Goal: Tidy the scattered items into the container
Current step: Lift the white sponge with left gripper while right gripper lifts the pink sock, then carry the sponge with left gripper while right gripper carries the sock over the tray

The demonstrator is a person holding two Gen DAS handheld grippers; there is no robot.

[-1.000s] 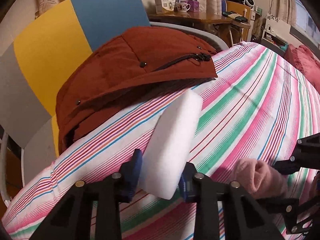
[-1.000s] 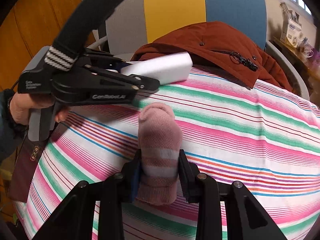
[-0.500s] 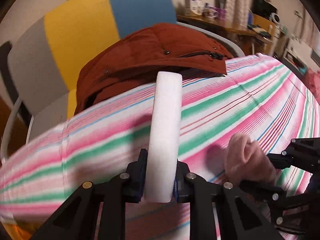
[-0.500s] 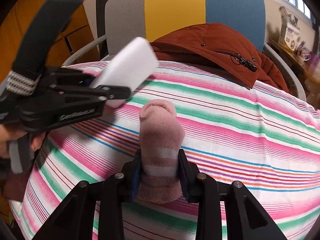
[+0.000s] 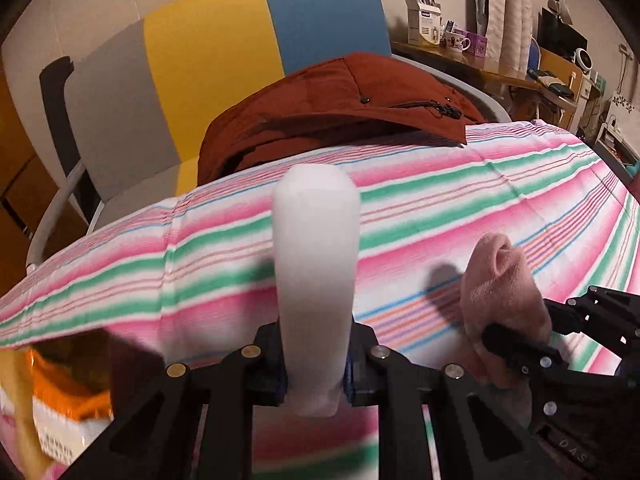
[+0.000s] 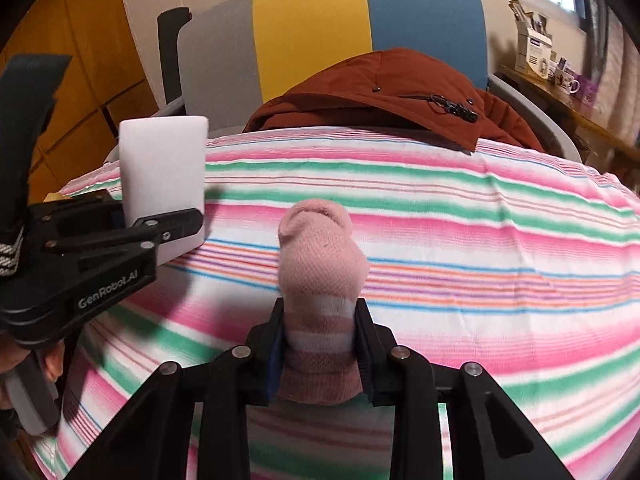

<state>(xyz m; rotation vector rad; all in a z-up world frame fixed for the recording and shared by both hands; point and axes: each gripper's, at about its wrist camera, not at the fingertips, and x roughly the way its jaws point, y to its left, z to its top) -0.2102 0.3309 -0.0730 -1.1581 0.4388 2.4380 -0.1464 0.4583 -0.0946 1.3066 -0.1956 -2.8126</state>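
Note:
My left gripper (image 5: pixel 316 376) is shut on a white foam block (image 5: pixel 316 276), which stands edge-on above the striped bed sheet (image 5: pixel 460 200). In the right wrist view the same block (image 6: pixel 162 172) shows its broad face at the left, clamped in the left gripper (image 6: pixel 160 224). My right gripper (image 6: pixel 320 360) is shut on a rolled pink sock (image 6: pixel 320 276) with white bands, held above the sheet (image 6: pixel 480 248). From the left wrist view, the sock (image 5: pixel 500 296) and the right gripper (image 5: pixel 516 344) sit at the lower right. No container is clearly visible.
A rust-red jacket (image 5: pixel 344 120) lies at the far edge of the bed against a grey, yellow and blue chair (image 5: pixel 224 72). An orange-and-white bag (image 5: pixel 68 408) shows below the sheet's left edge. A desk with mugs and boxes (image 5: pixel 448 40) stands at the back right.
The left gripper has rolled, turning the foam block from slanted to upright, and has travelled left toward the bed's edge. The orange-and-white bag has come into view. The right gripper with the sock shifted only slightly.

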